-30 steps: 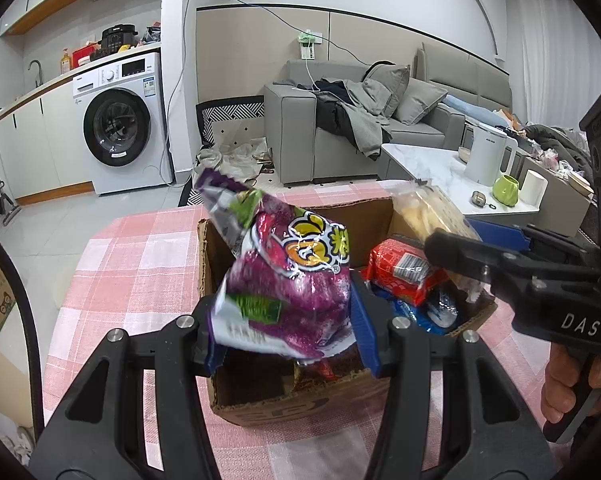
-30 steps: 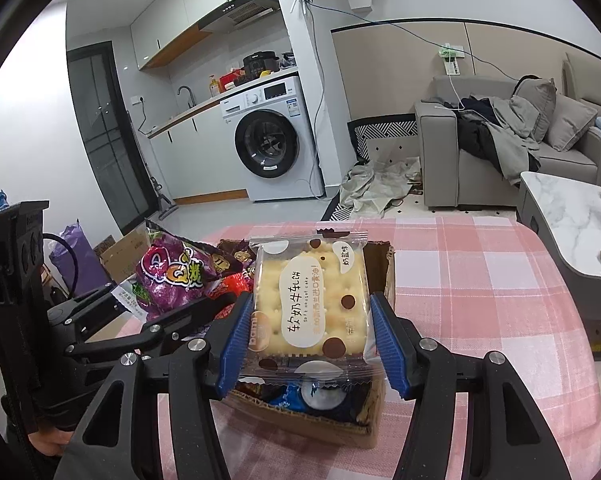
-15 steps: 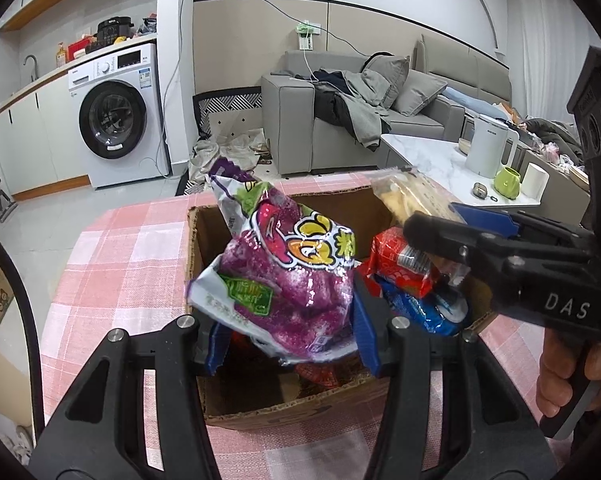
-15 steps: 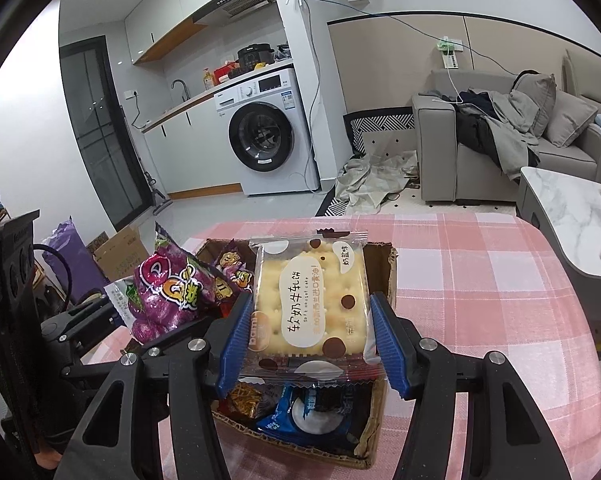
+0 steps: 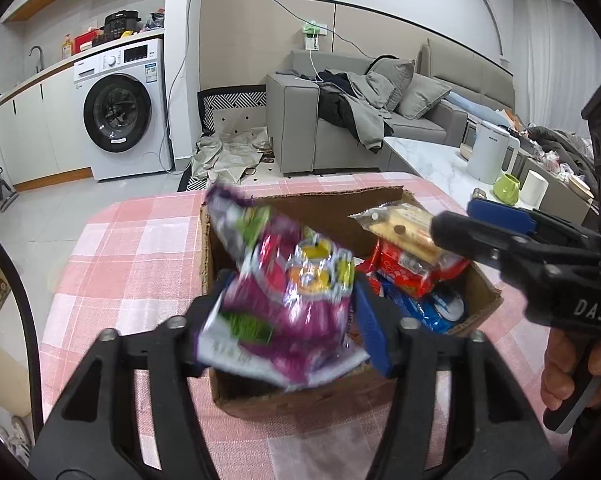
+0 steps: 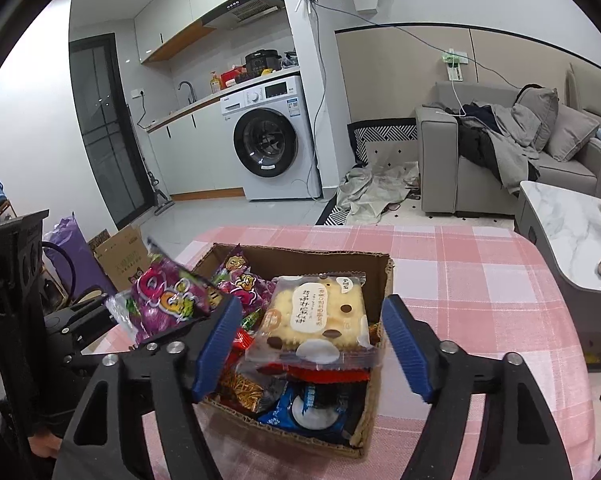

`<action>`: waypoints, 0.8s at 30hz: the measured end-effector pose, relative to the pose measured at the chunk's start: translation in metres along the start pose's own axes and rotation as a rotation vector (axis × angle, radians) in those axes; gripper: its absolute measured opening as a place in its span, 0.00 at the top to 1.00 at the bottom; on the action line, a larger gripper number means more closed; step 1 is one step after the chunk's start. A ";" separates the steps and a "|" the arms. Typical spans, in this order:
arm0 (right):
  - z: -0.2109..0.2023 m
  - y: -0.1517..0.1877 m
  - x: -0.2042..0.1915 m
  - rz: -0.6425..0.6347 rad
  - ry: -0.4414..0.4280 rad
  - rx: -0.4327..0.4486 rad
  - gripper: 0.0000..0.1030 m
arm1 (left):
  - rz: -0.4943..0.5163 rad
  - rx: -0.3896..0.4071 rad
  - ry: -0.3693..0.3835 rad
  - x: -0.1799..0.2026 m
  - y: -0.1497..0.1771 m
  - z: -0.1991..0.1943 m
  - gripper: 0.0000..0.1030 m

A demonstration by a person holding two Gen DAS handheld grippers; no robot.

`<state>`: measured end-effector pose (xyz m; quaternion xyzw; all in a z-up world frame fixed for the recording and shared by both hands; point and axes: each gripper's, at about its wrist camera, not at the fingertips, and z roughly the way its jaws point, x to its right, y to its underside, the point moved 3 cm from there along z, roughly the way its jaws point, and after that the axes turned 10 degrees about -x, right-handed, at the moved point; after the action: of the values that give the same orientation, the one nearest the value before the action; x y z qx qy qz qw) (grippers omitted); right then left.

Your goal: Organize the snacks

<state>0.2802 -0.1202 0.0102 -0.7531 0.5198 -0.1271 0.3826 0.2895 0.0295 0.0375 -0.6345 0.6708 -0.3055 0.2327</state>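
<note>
The purple snack bag [image 5: 288, 312] hangs blurred between the left gripper's [image 5: 292, 320] blue pads over the near left part of the cardboard box [image 5: 300, 208]; those jaws have just been opening, and in the left wrist view the bag looks loose rather than pinched. The cracker packet [image 6: 320, 316] lies flat on the pile at the box's right side, with the right gripper's [image 6: 312, 344] jaws, also just opened, standing clear on either side of it. The box sits near the front edge of the pink checked tablecloth [image 6: 480, 280] and is already heaped with a red packet [image 5: 404, 272], a blue packet [image 6: 312, 408] and others. My worry is the purple bag: dropping tilted onto a full heap, it could slide over the near wall onto the cloth. The cracker packet rests high and smooth-wrapped, so a brush from either gripper pulling back might tip it out over the right wall.
</note>
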 end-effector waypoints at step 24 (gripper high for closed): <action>-0.050 0.066 -0.004 -0.005 -0.076 0.106 0.00 | -0.010 0.146 -0.009 -0.001 0.074 -0.090 0.00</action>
<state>0.2033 -0.1498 -0.0016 -0.7374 0.4956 -0.1270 0.4410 0.1738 0.0416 0.0489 -0.6204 0.6425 -0.3521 0.2798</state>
